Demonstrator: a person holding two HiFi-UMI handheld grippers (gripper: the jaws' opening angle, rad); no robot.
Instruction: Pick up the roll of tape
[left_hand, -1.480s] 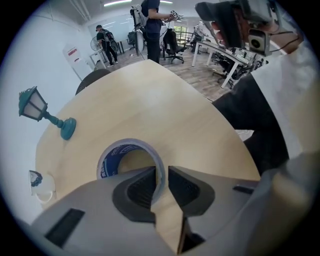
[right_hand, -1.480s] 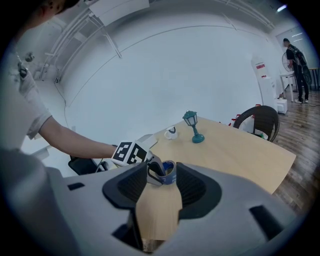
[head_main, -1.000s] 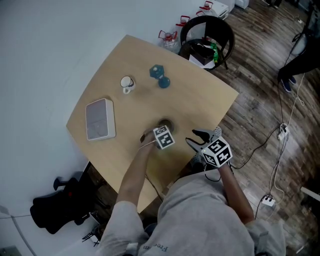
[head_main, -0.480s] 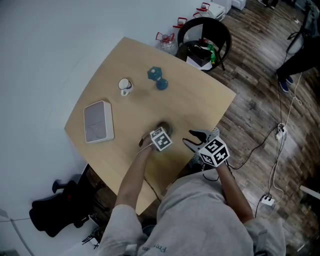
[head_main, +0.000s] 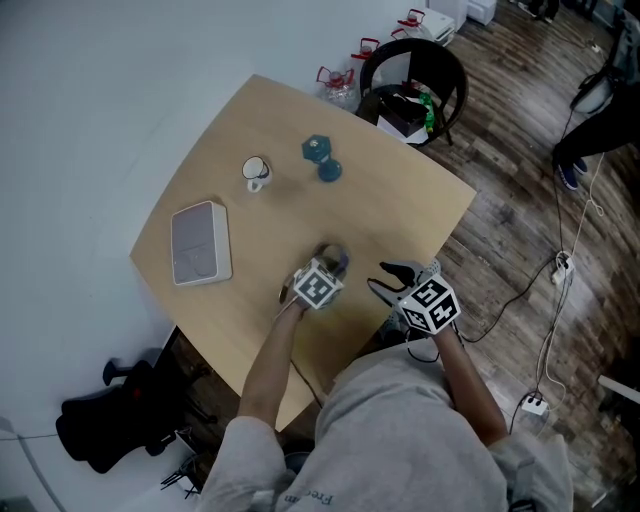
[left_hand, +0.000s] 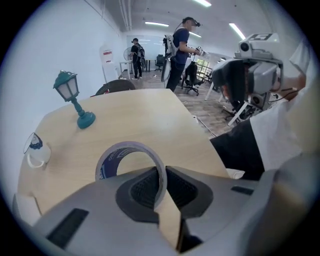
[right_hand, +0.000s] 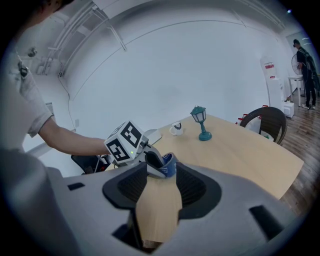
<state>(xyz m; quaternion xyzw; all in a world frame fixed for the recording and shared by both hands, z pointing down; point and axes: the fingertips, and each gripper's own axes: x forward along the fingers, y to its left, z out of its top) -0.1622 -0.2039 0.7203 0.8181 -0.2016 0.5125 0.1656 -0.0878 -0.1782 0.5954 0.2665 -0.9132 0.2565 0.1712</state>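
A pale wooden table (head_main: 400, 200) is shown against a white wall (head_main: 100, 100), over dark plank flooring (head_main: 520, 190).
A black round-backed chair (head_main: 460, 70) is placed at its far corner, a power strip (head_main: 564, 266) is laid on the floor, and ceiling strip lights (left_hand: 237, 31) are lit.

The cup (head_main: 255, 169) stands left of the lamp (head_main: 321, 158) on the table (head_main: 400, 210), behind the roll of tape (head_main: 334, 257); flat box (head_main: 200, 242) leftmost.

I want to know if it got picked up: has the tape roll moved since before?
Yes, slightly. In the head view the roll of tape, clamped in the left gripper, has shifted away from the white cup, toward the person.
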